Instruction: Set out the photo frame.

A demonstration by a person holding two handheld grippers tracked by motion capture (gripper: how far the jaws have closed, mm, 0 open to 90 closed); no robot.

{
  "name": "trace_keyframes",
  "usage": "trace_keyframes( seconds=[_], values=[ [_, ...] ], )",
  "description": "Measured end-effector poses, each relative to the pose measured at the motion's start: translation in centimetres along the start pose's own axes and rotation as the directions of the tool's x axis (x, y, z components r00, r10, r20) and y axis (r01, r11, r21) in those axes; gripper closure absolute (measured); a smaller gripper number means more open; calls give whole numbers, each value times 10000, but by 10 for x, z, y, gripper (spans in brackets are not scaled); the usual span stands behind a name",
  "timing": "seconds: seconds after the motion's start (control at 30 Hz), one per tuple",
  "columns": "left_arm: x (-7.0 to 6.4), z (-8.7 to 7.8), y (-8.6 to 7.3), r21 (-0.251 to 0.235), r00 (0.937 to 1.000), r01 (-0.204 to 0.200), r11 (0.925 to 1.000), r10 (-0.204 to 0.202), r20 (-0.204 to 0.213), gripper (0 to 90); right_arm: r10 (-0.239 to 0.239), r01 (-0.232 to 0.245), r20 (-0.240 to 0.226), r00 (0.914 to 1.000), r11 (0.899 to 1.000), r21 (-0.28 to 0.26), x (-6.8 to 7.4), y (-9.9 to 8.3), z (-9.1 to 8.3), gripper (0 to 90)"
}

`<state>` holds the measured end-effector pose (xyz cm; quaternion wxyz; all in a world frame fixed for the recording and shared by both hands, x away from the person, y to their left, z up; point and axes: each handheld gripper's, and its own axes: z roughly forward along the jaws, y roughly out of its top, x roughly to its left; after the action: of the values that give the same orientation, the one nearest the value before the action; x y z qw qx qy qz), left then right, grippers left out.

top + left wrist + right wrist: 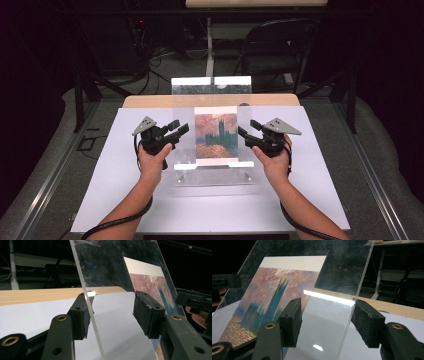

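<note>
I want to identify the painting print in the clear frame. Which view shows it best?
The high view: the whole painting print faces the camera, dark tower against an orange-pink sky. The right gripper view shows it large but slanted, partly behind a jaw. The left gripper view catches an edge-on strip.

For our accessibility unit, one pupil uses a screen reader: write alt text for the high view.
Seen from above, a person's two hands each hold a black claw, left claw and right claw, at opposite side edges of a clear acrylic panel standing on a white table. A painting print of a blue tower under a pink sky sits in the panel.
</note>
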<state>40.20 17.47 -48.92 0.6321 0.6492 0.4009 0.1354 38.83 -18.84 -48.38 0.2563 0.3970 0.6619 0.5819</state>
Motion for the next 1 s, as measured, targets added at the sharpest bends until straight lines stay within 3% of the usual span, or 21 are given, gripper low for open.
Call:
trace_keyframes(
  seconds=[0.8,1.0],
  values=[
    [-23,-32,-5,-367,9969,-696,9969,709,355,548,-457,447,-193,9988,9978,-486,16,1,-36,521],
    [-27,-39,-7,-466,9960,-716,9963,739,498,568,-487,469,-261,9985,9968,-642,20,-1,-43,539]
  ],
)
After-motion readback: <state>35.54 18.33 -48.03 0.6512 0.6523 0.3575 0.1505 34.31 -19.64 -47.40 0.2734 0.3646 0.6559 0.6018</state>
